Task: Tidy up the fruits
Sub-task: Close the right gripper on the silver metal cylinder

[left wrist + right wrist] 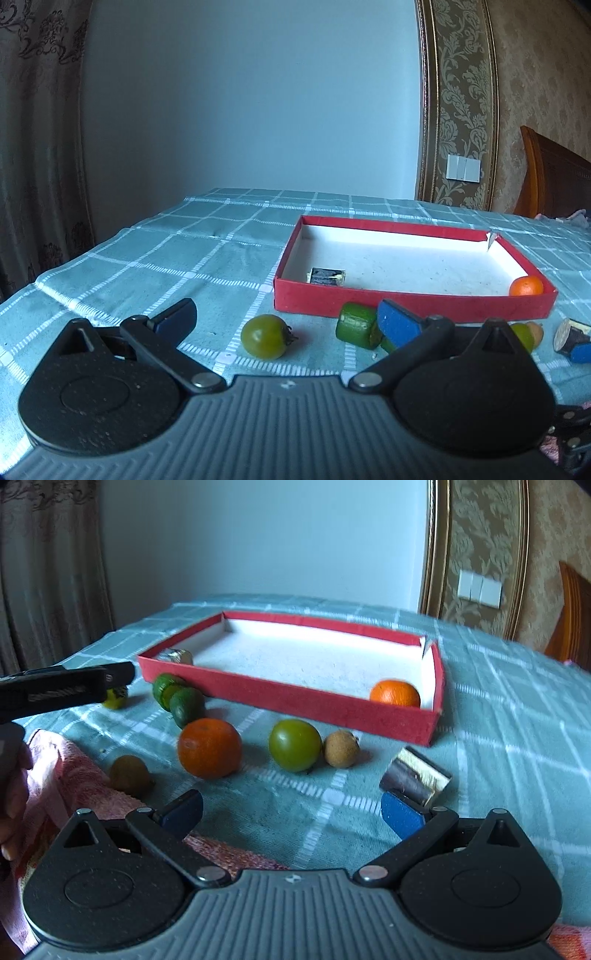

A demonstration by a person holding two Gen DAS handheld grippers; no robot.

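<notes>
A red box (406,308) (321,703) with a white floor holds an orange (526,286) (395,694) in its near right corner and a small dark block (327,276) at its left. My left gripper (288,321) is open, low over the cloth, with a green tomato (265,336) between its fingers' line and a green cylinder piece (356,324) by the right finger. My right gripper (291,810) is open and empty. Ahead of it lie an orange (209,747), a green tomato (294,744), a brown fruit (341,748) and a dark block (415,780).
The table has a teal checked cloth (166,266). A second brown fruit (129,775) lies beside a pink towel (74,775) at the left. Green pieces (179,698) lie by the box's near left corner. The left gripper's body (62,692) shows at the left edge.
</notes>
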